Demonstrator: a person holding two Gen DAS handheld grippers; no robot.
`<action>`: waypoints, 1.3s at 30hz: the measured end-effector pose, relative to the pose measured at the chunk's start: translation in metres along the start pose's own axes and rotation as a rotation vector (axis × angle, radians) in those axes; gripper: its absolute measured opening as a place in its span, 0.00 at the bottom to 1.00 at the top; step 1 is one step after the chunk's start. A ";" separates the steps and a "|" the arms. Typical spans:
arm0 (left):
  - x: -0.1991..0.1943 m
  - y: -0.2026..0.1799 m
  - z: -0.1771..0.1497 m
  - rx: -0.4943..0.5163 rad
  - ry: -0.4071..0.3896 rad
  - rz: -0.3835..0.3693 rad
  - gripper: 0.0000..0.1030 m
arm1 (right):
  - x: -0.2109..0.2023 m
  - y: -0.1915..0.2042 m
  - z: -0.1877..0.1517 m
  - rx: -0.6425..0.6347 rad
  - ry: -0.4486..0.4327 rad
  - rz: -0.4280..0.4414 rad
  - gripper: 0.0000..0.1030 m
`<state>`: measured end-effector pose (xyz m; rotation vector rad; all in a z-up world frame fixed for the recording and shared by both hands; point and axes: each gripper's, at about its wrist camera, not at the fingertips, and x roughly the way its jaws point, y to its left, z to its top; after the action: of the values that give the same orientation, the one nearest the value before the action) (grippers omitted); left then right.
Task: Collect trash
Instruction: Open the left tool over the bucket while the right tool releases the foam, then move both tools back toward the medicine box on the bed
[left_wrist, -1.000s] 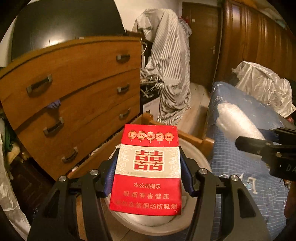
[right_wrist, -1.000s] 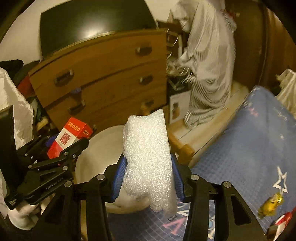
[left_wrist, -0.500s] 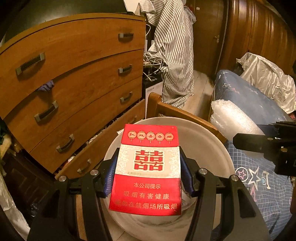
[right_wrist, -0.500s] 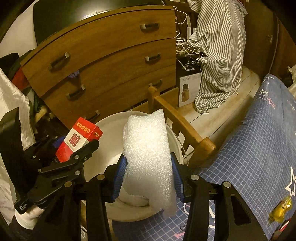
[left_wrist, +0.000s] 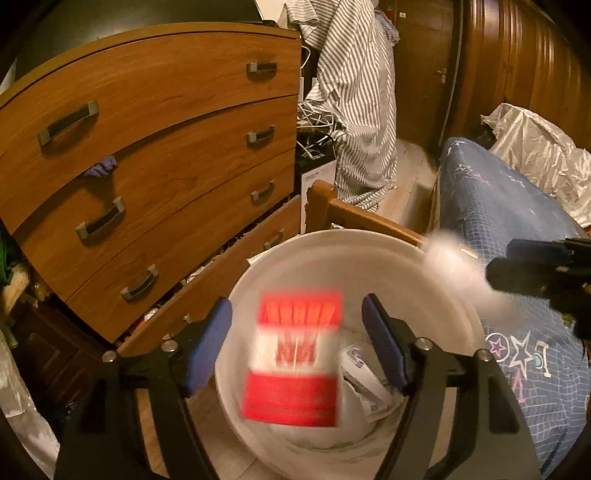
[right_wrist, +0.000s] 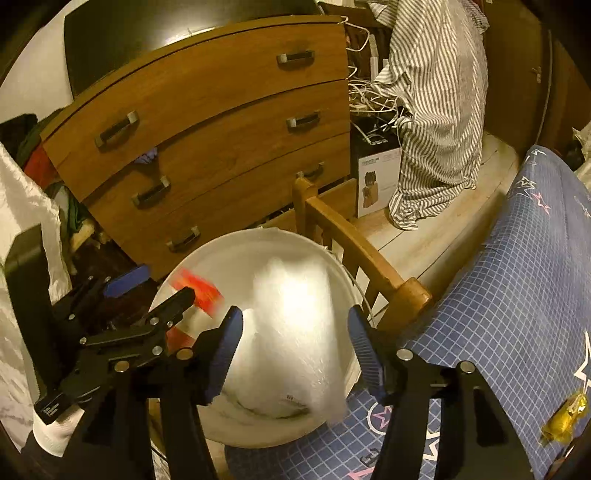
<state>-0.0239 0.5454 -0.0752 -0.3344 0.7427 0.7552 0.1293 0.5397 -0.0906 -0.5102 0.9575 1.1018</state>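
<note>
Currently left gripper (left_wrist: 297, 345) fingers apart; blurred red-and-white cigarette pack (left_wrist: 293, 360) loose between them, over round white plastic bucket (left_wrist: 332, 254). Right gripper (right_wrist: 295, 349) fingers apart; blurred white foam sheet (right_wrist: 291, 332) loose between them, over bucket.

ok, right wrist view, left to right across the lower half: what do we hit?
Left tongs → red and white cigarette pack, blurred → white foam sheet, blurred, between the open right tongs over the white bucket → wooden bed rail → blue star-print bedsheet → yellow wrapper.
</note>
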 end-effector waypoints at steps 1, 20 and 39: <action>0.000 0.001 0.000 -0.001 0.001 0.003 0.68 | -0.002 -0.002 0.000 0.008 -0.004 0.007 0.59; -0.045 -0.085 -0.025 0.103 -0.038 -0.151 0.68 | -0.117 -0.068 -0.109 0.077 -0.186 -0.052 0.59; -0.069 -0.310 -0.111 0.340 0.090 -0.466 0.68 | -0.283 -0.358 -0.384 0.445 -0.241 -0.466 0.64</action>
<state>0.1120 0.2382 -0.0979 -0.2203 0.8239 0.1689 0.2693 -0.0400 -0.0855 -0.2098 0.7865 0.4944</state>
